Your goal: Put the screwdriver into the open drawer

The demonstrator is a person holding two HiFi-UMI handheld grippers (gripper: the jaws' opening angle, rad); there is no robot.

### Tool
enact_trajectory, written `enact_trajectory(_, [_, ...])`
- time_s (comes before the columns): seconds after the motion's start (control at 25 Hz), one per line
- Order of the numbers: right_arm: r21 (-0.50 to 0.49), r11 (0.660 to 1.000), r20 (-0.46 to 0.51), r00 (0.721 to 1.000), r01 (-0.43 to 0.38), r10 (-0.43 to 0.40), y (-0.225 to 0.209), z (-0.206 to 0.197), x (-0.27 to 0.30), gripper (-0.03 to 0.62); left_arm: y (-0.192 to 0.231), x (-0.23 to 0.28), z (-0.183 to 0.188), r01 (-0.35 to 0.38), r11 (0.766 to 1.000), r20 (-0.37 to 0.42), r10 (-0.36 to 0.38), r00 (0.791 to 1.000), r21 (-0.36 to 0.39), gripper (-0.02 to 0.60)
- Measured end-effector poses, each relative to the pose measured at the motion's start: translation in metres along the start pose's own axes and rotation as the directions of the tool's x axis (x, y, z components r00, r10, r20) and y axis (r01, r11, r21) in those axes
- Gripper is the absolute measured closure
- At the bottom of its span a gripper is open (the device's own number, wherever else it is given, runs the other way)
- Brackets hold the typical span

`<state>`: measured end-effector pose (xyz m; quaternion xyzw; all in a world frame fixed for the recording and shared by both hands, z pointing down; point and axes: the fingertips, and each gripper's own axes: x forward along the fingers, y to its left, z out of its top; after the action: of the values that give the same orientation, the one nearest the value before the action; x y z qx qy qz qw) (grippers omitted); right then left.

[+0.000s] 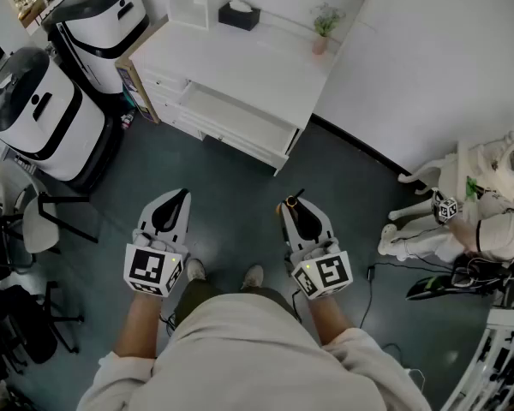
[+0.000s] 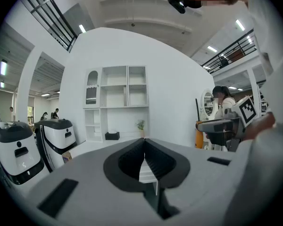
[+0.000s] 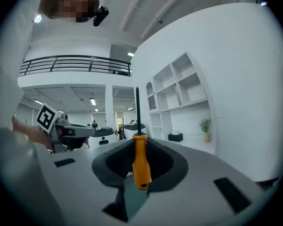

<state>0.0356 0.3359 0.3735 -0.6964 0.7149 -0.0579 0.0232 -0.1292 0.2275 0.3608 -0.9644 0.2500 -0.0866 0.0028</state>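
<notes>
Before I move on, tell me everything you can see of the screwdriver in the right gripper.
The screwdriver has an orange, plastic-looking handle with a small hole near its butt, and a thin dark shaft. In the right gripper view it stands upright, shaft up, its handle clamped between the dark fingers of the right gripper. The head view shows it over the dark floor, short of the white open drawer. Nothing else touches it.

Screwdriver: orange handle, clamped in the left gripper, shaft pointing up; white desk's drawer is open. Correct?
Wrong gripper. The right gripper view shows the orange-handled screwdriver clamped in the right gripper, shaft pointing up; the left gripper is shut on nothing. The drawer of the white desk is open, as the head view shows.
</notes>
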Motion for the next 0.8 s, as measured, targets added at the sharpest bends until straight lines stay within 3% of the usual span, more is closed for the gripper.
enact_trajectory(0.8, [-0.012, 1.0, 0.024, 1.0, -0.02, 0.02, -0.015, 0.004, -0.006, 0.517, -0.014, 0.012, -0.003, -0.017, 1.0, -0.006, 0.017, 1.0, 0.008, 0.577])
